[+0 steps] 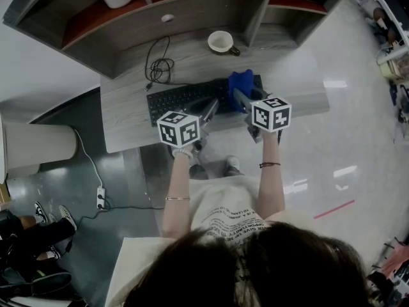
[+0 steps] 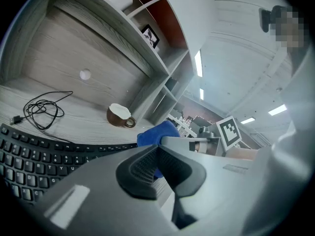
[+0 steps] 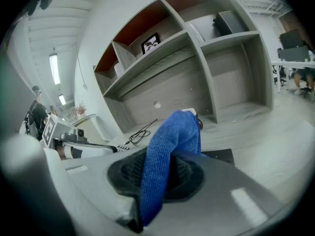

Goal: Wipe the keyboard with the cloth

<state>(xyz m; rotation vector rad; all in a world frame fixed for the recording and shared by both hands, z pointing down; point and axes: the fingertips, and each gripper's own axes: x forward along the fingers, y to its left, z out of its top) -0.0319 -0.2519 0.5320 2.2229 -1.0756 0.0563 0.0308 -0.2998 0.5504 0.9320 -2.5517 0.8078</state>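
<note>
White printed T-shirt [image 1: 227, 213]; wrist bracelets [image 1: 270, 165] [image 1: 177, 198]; grey grippers [image 1: 209, 109] [image 1: 241, 98]; marker cubes [image 1: 179, 128] [image 1: 271, 113]

readable text: none | shirt print [image 1: 227, 217]: too small | keyboard [image 2: 29, 161] key legends: blurred

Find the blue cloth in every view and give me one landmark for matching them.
Head view: cloth at centre, over the right end of the keyboard.
Left gripper view: cloth at lower centre, just beyond the shut jaws.
Right gripper view: cloth at centre, pinched between the jaws.
Shared landmark: coiled black cable.
</note>
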